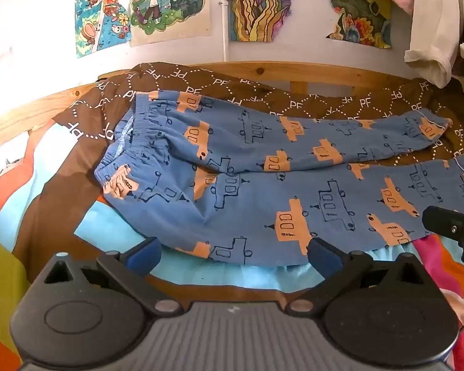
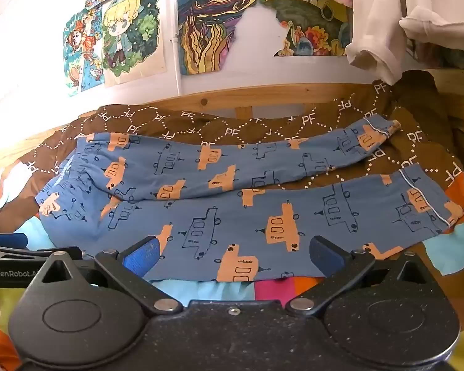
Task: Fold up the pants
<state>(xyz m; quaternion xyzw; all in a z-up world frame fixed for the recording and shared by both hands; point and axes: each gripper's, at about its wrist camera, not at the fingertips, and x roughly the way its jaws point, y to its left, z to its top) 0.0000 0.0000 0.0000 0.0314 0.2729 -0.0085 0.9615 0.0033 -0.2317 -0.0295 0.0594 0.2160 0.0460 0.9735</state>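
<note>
Blue pants with orange and outlined car prints lie spread on the bed, waistband at the left, both legs running right and splayed apart. They also show in the right wrist view. My left gripper is open and empty, just short of the near leg's front edge. My right gripper is open and empty, its fingers over the near leg's front edge. The right gripper's tip shows at the right in the left wrist view; the left gripper shows at the left in the right wrist view.
A brown "PF" patterned blanket lies under the far leg, over a multicoloured bedsheet. A wooden bed rail and a wall with posters stand behind. White clothes hang at the upper right.
</note>
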